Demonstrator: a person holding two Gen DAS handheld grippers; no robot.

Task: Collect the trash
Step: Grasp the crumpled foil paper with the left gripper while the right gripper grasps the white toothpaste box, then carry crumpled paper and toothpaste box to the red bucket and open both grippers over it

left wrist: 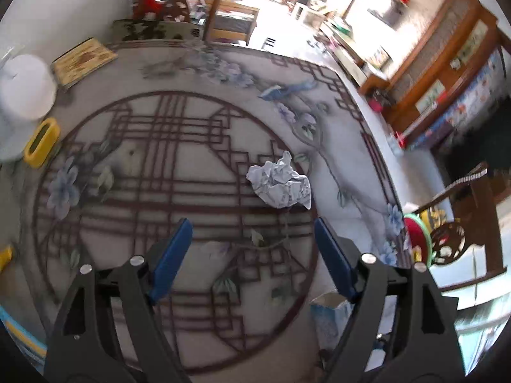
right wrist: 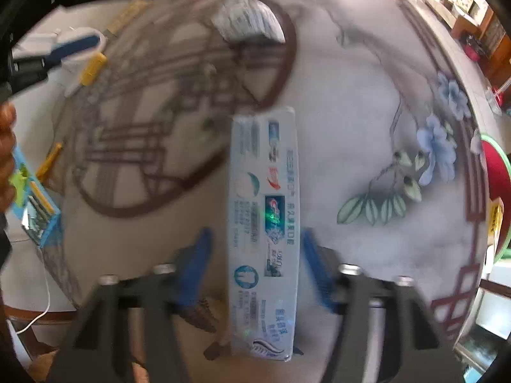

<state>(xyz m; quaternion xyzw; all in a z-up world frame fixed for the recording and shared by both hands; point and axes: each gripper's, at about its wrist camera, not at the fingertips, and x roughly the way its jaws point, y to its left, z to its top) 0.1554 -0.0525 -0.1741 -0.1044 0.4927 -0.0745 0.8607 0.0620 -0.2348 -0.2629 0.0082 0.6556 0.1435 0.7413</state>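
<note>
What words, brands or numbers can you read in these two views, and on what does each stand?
No text reads clearly enough to quote.
toothpaste box: Chinese characters and logos, too blurred to read.
crumpled paper: fine print, too small to read.
blue packet: printing too blurred to read.
flat gold box: pattern only, no legible text.

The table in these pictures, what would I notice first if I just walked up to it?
Probably the long toothpaste box lying between the right gripper's blue fingers; the picture is too blurred to show whether they touch it. Next, the crumpled paper ball near the middle of the flower-patterned tablecloth, just ahead of the open left gripper. A bright yellow box stands at the table's left edge.
</note>
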